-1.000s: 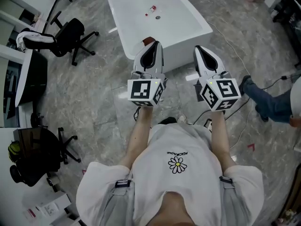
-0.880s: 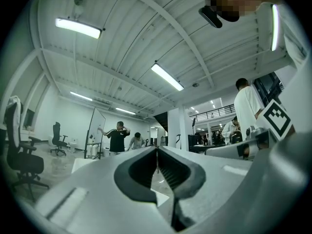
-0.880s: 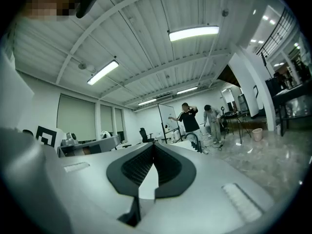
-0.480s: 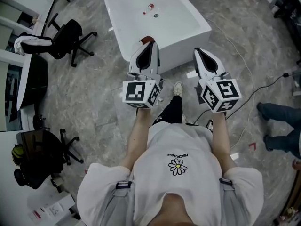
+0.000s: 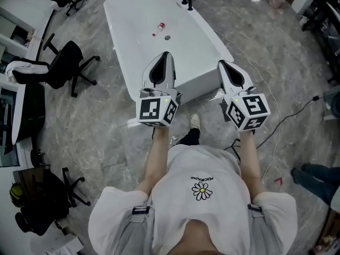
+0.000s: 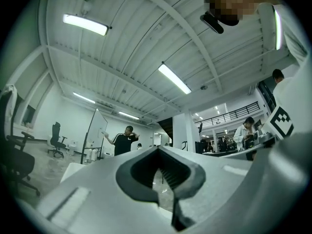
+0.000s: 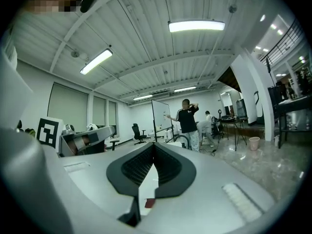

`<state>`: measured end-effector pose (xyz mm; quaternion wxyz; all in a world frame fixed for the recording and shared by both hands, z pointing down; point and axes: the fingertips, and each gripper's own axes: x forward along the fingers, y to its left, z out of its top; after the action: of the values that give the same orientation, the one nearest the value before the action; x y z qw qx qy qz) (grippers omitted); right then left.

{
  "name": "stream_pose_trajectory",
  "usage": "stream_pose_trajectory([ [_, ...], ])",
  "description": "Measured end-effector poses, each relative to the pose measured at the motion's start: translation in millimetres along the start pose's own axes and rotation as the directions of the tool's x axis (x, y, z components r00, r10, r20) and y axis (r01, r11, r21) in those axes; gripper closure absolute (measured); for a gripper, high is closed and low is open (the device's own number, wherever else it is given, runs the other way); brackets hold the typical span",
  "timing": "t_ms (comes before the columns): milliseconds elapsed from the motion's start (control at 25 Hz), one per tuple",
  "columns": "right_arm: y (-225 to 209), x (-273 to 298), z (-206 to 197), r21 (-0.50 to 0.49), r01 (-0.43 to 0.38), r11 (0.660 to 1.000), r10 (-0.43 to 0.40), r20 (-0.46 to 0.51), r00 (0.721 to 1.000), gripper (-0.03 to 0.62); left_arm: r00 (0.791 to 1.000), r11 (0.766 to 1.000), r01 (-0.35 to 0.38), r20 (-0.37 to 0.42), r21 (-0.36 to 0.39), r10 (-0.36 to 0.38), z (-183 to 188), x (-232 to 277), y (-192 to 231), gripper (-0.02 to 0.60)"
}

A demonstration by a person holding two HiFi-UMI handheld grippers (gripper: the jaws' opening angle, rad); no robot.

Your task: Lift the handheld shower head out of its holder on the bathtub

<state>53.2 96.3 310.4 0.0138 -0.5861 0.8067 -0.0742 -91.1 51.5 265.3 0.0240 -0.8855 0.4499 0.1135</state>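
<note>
Left hand-held gripper (image 5: 164,54) and right hand-held gripper (image 5: 221,64), both closed and empty, by the bathtub (image 5: 127,25) end.

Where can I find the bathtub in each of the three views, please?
Head view: the bathtub fills the upper centre.
Left gripper view: probably the white corner at lower left.
Right gripper view: a white sliver seen between the jaws.
Shared landmark: the whiteboard, in both gripper views; I cannot find it in the head view.
</note>
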Motion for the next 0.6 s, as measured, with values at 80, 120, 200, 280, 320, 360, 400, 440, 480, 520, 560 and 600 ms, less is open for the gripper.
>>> stream_pose_trajectory([
  [80,-16,29,10,-0.006,0.004,1.0,-0.004,0.002,1.0,0.572,1.0,1.0,0.008,0.001,0.003,-0.008,-3,28,12,0.58],
  [120,-23,43,14,-0.008,0.006,1.0,-0.006,0.003,1.0,0.572,1.0,1.0,0.013,0.002,0.008,-0.013,-5,41,19,0.58],
  [200,-36,73,20,-0.008,0.013,1.0,-0.013,0.002,1.0,0.572,1.0,1.0,0.014,0.006,0.011,-0.014,-8,65,36,0.58],
  [280,-50,102,22,-0.001,0.018,1.0,-0.018,-0.006,1.0,0.572,1.0,1.0,0.008,0.002,0.003,-0.008,-12,89,53,0.58],
  [320,-56,115,21,0.002,0.02,1.0,-0.02,-0.013,1.0,0.572,1.0,1.0,0.005,-0.004,-0.001,-0.005,-16,100,61,0.58],
  [360,-61,127,19,0.004,0.021,1.0,-0.021,-0.021,1.0,0.572,1.0,1.0,0.001,-0.012,-0.005,-0.001,-20,109,68,0.58],
  [400,-67,138,17,0.004,0.022,1.0,-0.022,-0.03,0.999,0.572,1.0,1.0,-0.001,-0.02,-0.009,0.001,-25,117,74,0.58],
  [440,-72,148,15,0.005,0.022,1.0,-0.022,-0.038,0.999,0.572,1.0,1.0,-0.002,-0.025,-0.01,0.002,-29,125,79,0.58],
  [480,-78,158,14,0.006,0.022,1.0,-0.022,-0.047,0.999,0.572,1.0,1.0,-0.003,-0.029,-0.01,0.003,-33,134,85,0.58],
  [520,-83,167,13,0.007,0.021,1.0,-0.021,-0.056,0.998,0.571,0.999,1.0,-0.007,-0.034,-0.013,0.007,-36,141,89,0.58],
  [560,-88,176,12,0.007,0.02,1.0,-0.019,-0.065,0.998,0.558,0.999,1.0,-0.014,-0.041,-0.017,0.013,-39,149,94,0.58],
  [600,-94,185,9,0.006,0.019,1.0,-0.018,-0.075,0.997,0.549,0.999,1.0,-0.023,-0.05,-0.021,0.021,-43,155,99,0.58],
])
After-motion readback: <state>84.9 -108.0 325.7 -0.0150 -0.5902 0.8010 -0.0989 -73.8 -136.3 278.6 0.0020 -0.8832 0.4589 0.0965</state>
